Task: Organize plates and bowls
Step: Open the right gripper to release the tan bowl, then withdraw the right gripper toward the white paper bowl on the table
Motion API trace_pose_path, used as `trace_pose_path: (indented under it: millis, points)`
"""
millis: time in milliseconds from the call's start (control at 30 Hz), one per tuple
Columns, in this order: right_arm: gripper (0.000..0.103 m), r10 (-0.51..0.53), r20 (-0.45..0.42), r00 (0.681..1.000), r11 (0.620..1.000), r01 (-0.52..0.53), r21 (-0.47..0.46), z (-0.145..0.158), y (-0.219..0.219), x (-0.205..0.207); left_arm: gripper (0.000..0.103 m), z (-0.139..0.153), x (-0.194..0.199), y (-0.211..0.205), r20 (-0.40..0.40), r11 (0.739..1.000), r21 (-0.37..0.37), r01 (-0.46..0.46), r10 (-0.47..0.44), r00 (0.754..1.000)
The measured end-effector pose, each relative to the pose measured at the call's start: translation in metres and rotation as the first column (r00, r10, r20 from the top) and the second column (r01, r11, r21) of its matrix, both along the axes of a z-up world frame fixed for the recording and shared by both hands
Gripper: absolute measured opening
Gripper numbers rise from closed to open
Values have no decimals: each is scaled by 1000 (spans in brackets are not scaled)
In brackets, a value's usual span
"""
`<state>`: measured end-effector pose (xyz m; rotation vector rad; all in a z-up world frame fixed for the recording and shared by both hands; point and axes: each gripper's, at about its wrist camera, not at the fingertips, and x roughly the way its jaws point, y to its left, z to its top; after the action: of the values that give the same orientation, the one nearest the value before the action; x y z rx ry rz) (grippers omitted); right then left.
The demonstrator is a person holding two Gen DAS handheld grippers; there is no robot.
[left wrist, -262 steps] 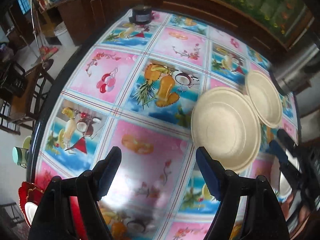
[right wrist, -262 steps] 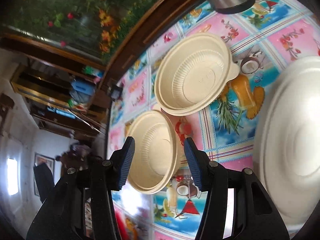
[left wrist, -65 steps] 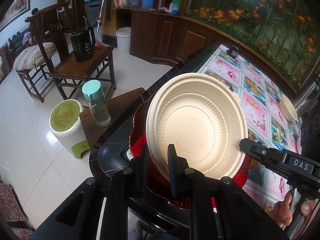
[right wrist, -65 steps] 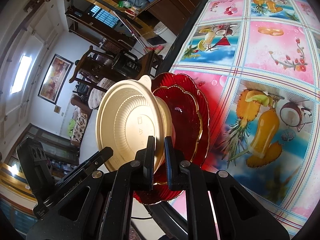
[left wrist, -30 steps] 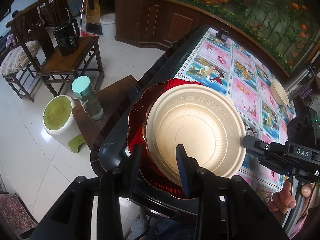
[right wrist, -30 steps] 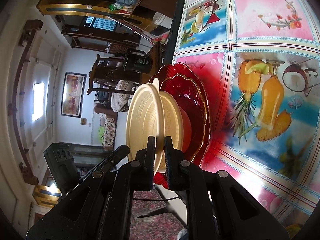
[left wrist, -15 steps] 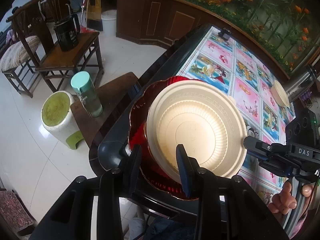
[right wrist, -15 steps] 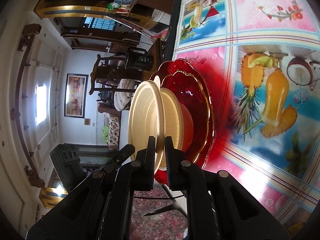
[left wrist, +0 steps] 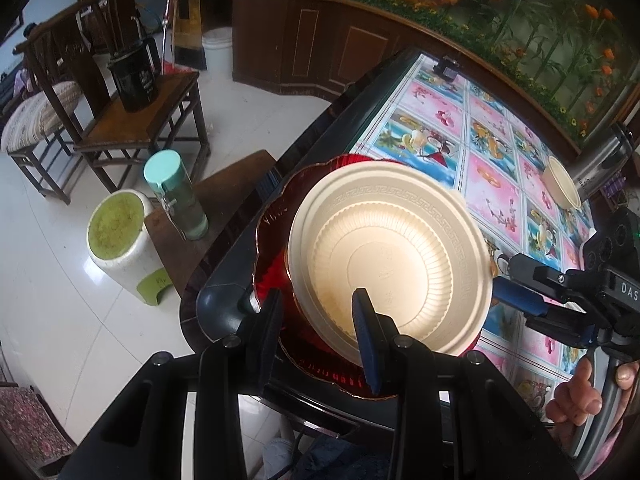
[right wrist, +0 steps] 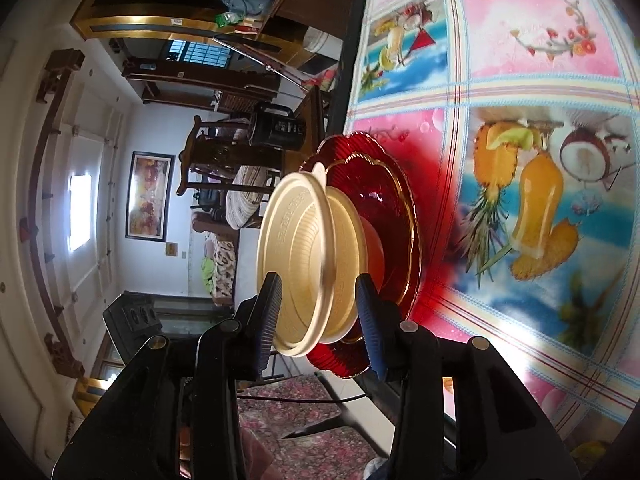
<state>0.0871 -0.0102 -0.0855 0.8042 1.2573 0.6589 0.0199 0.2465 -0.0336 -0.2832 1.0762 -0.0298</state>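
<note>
Right wrist view: both grippers, right (right wrist: 318, 314) and left (left wrist: 318, 320), stand spread apart around the cream bowl (left wrist: 390, 256), gripping nothing. It sits stacked on the red plates (right wrist: 394, 216) at the table (right wrist: 520, 48) edge, apparently released there so the dishes nest together.

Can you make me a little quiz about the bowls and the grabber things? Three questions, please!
1. True or false: the left gripper is shut on the cream bowl.
2. Pick one: what is at the bottom of the pile, under the cream bowl?
A. red plates
B. a wooden chair
C. a green stool
3. One word: is the right gripper open or shut?

Key
1. False. Its jaws are apart, one on each side of the bowl's rim.
2. A
3. Open
</note>
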Motion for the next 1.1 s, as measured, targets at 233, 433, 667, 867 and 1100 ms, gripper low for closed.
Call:
trace_pose_path:
  millis: [233, 433, 667, 867, 1100]
  points:
    - [39, -30, 50, 998, 999, 32, -34, 9, -15, -1, 51, 17, -9, -18, 102, 992, 123, -27, 14, 995]
    - [39, -61, 26, 998, 998, 62, -30, 1, -33, -3, 54, 23, -10, -40, 156, 980, 199, -20, -12, 988]
    - [39, -113, 21, 993, 993, 114, -25, 0, -58, -8, 54, 30, -14, -69, 191, 976, 218, 14, -56, 980]
    - [39, -165, 34, 986, 986, 166, -16, 2, -91, -15, 54, 37, -14, -100, 203, 972, 223, 76, -123, 972]
    - [39, -224, 35, 974, 974, 225, 0, 5, -128, -23, 55, 41, -11, -134, 195, 964, 224, 141, -187, 963]
